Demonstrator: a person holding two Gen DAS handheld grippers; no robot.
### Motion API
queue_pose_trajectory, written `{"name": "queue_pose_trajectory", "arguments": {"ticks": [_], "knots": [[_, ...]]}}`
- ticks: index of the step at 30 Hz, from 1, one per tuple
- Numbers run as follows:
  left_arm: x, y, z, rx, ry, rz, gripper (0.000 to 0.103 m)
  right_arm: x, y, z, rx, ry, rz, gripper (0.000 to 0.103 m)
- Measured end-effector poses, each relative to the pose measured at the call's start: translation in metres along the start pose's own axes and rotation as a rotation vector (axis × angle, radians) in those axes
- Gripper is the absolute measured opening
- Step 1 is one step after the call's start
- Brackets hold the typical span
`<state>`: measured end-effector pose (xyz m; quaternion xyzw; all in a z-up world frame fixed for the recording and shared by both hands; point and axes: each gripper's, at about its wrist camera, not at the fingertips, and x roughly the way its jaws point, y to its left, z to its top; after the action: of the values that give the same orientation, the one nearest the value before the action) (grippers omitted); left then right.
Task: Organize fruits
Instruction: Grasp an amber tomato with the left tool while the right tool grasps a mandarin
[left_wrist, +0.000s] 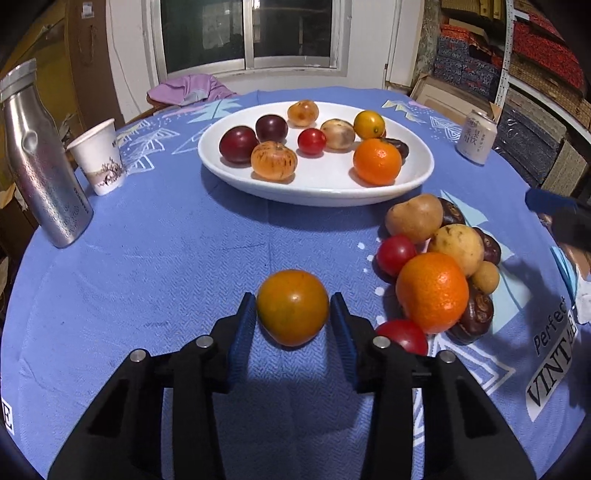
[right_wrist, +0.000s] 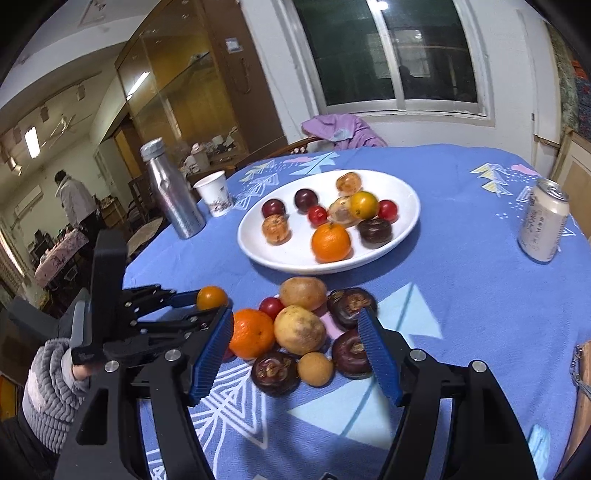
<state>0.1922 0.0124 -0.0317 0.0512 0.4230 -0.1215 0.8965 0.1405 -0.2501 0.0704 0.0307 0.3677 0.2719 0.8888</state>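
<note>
So, plate (right_wrist: 402, 229): we count one white oval plate on the blue tablecloth (left_wrist: 166, 258), and it holds ten fruits.
Plate fruits: we count two dark plums (left_wrist: 238, 144), two streaked orange fruits (left_wrist: 274, 161), two red tomatoes (right_wrist: 317, 215), one pale brown fruit (left_wrist: 337, 133), one yellow one (left_wrist: 369, 124), one orange (left_wrist: 376, 161) and one dark mangosteen (right_wrist: 375, 232).
Loose pile (right_wrist: 299, 330): on the cloth just in front of the plate we count nine: one orange, two red tomatoes, two large tan fruits, one small tan ball, three mangosteens.
Lone fruit: one yellow-orange fruit (left_wrist: 293, 307) rests on the cloth, apart from the pile, to its left in the left wrist view.
Left gripper (left_wrist: 293, 299): we see it angled down at the cloth, both blue pads clamped against the sides of the yellow-orange fruit.
Left hand: a grey fleecy sleeve (right_wrist: 48, 387) runs up to the handle.
Right gripper (right_wrist: 295, 314): we see it tilted down over the pile, jaws spread wide with nothing gripped.
Other items: one metal bottle (left_wrist: 40, 177), one paper cup (left_wrist: 99, 158), one drink can (left_wrist: 476, 136).
</note>
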Motion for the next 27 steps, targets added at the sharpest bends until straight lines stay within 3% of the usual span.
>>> {"name": "queue_pose_trajectory", "arguments": {"ticks": [5,7,11,21,27], "knots": [[0.002,0.000,0.001,-0.011,0.007,-0.004,0.037,0.013,0.033,-0.011,-0.116,0.009,-0.008,0.069],[0.001,0.001,0.001,-0.013,0.005,0.003,0.037,0.018,0.049,-0.015,-0.179,0.011,-0.004,0.059],[0.000,0.006,0.001,-0.028,0.001,0.034,0.037,0.029,0.072,-0.020,-0.244,0.027,0.007,0.055],[0.003,0.017,0.003,-0.055,0.011,0.052,0.037,0.055,0.056,-0.015,-0.134,0.080,-0.093,0.041],[0.004,0.016,0.002,-0.053,0.011,0.054,0.037,0.062,0.064,-0.020,-0.174,0.079,-0.128,0.042]]}}
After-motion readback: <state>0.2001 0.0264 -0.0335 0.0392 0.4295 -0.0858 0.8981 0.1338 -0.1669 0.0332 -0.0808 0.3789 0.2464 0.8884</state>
